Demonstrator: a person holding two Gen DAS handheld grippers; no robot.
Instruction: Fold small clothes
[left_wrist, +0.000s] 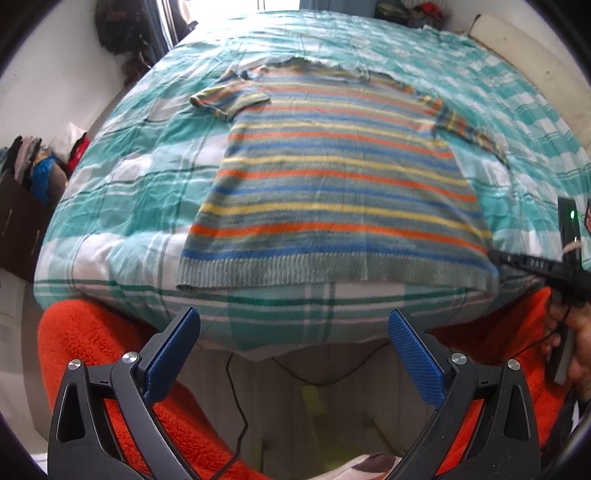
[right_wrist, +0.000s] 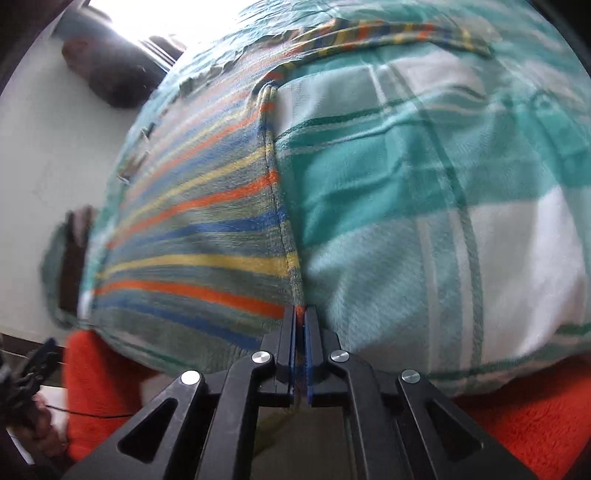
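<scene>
A striped knit sweater (left_wrist: 332, 177) in orange, blue, yellow and grey lies flat on the bed, hem toward me, sleeves spread at the far end. My left gripper (left_wrist: 293, 332) is open and empty, held off the bed's near edge below the hem. My right gripper (right_wrist: 300, 314) is shut on the sweater's near right hem corner (right_wrist: 295, 295); it also shows in the left wrist view (left_wrist: 524, 262) at the right edge. The sweater's right side seam (right_wrist: 275, 177) runs straight away from the right gripper.
The bed has a teal and white checked cover (left_wrist: 129, 177). An orange fleece blanket (left_wrist: 92, 343) hangs at the bed's near edge. A black cable (left_wrist: 236, 398) runs over the floor below. A pile of clothes (left_wrist: 33, 162) sits at the left.
</scene>
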